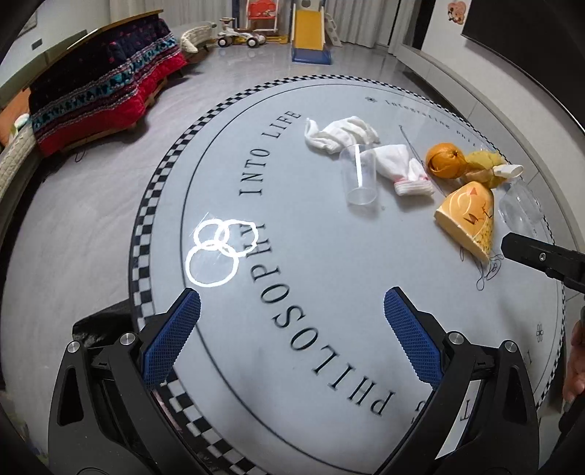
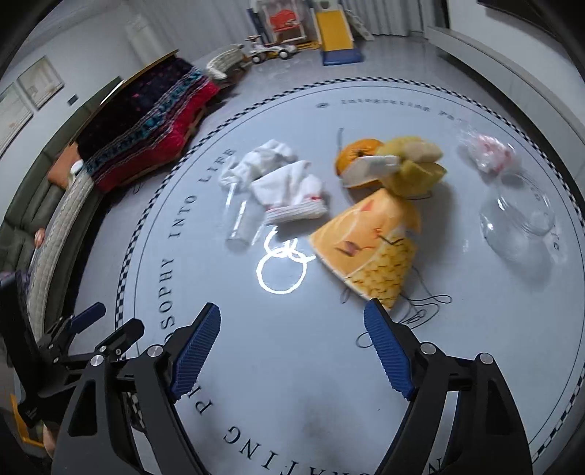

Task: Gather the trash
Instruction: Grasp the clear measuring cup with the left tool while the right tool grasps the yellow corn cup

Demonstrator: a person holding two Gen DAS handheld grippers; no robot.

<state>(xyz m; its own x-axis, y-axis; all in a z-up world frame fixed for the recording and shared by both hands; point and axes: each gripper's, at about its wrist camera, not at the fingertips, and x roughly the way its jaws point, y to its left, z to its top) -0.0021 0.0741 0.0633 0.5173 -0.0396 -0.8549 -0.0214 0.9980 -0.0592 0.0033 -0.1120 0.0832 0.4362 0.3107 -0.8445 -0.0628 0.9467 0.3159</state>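
A round grey table (image 1: pixel 329 255) fills the foreground, its rim trimmed in a black-and-white checker band (image 1: pixel 146 219), with lettering curving across the top. Ring-shaped glare from a ceiling light (image 1: pixel 215 252) sits bright on the surface. Beyond it, glossy grey floor (image 1: pixel 226 73) runs to pale walls. On the left, a sofa (image 2: pixel 22 219) carries a red and dark patterned blanket (image 1: pixel 102 87). At the far end stand a yellow children's slide (image 1: pixel 310 31) and a white ride-on toy car (image 1: pixel 239 36). Framed pictures (image 2: pixel 29 91) hang on the left wall.
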